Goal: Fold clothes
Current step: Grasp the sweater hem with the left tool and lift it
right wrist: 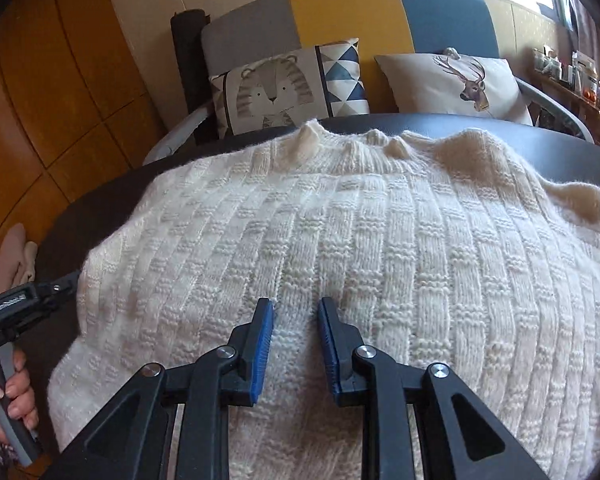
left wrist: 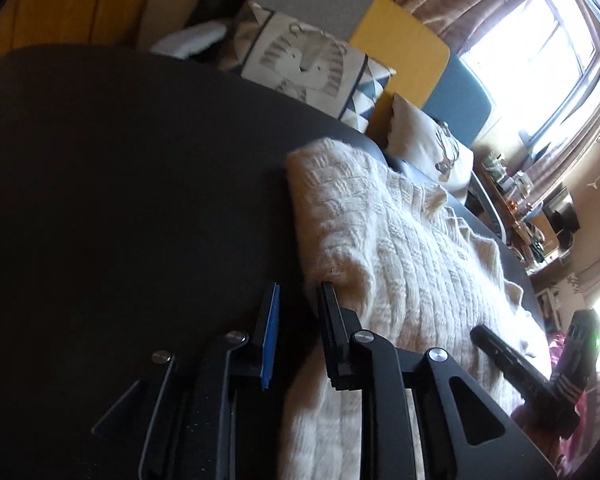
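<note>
A cream knitted sweater (right wrist: 340, 240) lies spread flat on the round black table (right wrist: 500, 128), its collar toward the far edge. My right gripper (right wrist: 295, 306) hovers over the sweater's middle, jaws open a narrow way with nothing pinched between them. In the left wrist view the sweater (left wrist: 400, 248) covers the right half of the table (left wrist: 120, 200). My left gripper (left wrist: 298, 292) is open at the sweater's side edge; one finger (left wrist: 328, 304) is against the knit, and bare table shows in the gap. The left gripper (right wrist: 32, 292) also shows at the left edge, held by a hand (right wrist: 8, 392).
Behind the table stands a grey, yellow and blue sofa (right wrist: 348, 12) with a tiger cushion (right wrist: 276, 92) and a deer cushion (right wrist: 456, 80). Wooden panels (right wrist: 60, 100) are at the left, and a cluttered shelf (right wrist: 572, 76) and a bright window (left wrist: 532, 36) at the right. A pinkish cloth (right wrist: 18, 256) lies off the table's left.
</note>
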Motion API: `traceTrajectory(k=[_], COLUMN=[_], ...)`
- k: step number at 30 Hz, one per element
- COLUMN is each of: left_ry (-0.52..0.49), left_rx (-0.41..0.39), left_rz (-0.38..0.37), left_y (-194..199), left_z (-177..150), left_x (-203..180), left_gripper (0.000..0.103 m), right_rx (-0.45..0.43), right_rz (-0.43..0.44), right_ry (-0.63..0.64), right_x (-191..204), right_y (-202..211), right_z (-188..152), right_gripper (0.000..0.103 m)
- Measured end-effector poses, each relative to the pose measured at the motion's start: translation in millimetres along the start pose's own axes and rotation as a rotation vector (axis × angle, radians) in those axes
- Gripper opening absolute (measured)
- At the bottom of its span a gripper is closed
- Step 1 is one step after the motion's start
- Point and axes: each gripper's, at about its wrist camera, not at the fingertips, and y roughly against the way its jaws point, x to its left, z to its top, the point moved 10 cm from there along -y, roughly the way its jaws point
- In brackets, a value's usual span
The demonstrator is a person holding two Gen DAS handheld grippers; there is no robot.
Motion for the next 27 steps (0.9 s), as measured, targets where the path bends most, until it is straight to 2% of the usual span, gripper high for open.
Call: traceTrajectory(k=[3, 7, 9, 11, 13, 16, 18, 21, 22, 24, 27], left_ry=[0.035, 0.062, 0.058, 0.051, 0.046, 0.049, 0.046, -0.068, -0.112, -0.161, -0.186], left_rx=[0.010, -0.029, -0.042, -0.030, 0.000, 0.063, 0.071, 0.073, 0.068, 0.042, 0.000], left_rz=[-0.010, -0.057, -0.081, -0.101, -0.100, -0.045, -0.022, 0.025, 0.044, 0.054, 0.018], left_y=[-6.5, -4.9, -5.4, -11.2, -19.8, -41.2, -46.9, -50.1, -49.8, -43.6, -29.1], left_z=[5.4, 13.3, 14.8, 13.6, 11.1, 6.5, 7.0, 9.4, 10.8, 14.2, 19.7], left_x=[-4.5, -12.5, -19.2, -29.3, -36.6, -43.1, -46.9, -61.4, -67.2, -81.5, -108.7], left_gripper=[0.029, 0.029, 0.034, 0.040, 0.043, 0.043, 0.043, 0.021, 0.015, 0.013, 0.012], right_rx=[-0.011, -0.006, 0.005, 0.017, -0.005, -0.041, -0.068, -0.067, -0.067, -0.082, -0.134], right_rz=[-0.012, -0.176, -0.243, -0.248, -0.237, -0.228, -0.246, -0.335, -0.331, -0.292, -0.240], right_ry=[-0.041, -0.076, -0.106, -0.166, -0.188, -0.206, -0.221, -0.246, -0.268, -0.325, -0.409], right_x=[-8.4, -54.8, -82.1, -104.6, -109.6, -108.0, -109.7, -128.9, -135.5, -147.1, -157.2], right_y=[17.5, 41.1, 46.3, 44.1, 44.6, 51.1, 61.7, 73.4, 74.1, 76.1, 84.7], right_z=[8.0, 15.2, 13.1, 6.3, 4.7, 6.3, 7.0, -2.6, -7.5, -16.3, -22.1], right_gripper=[0.023, 0.023, 0.023, 0.023, 0.023, 0.023, 0.023, 0.023, 0.023, 0.023, 0.023])
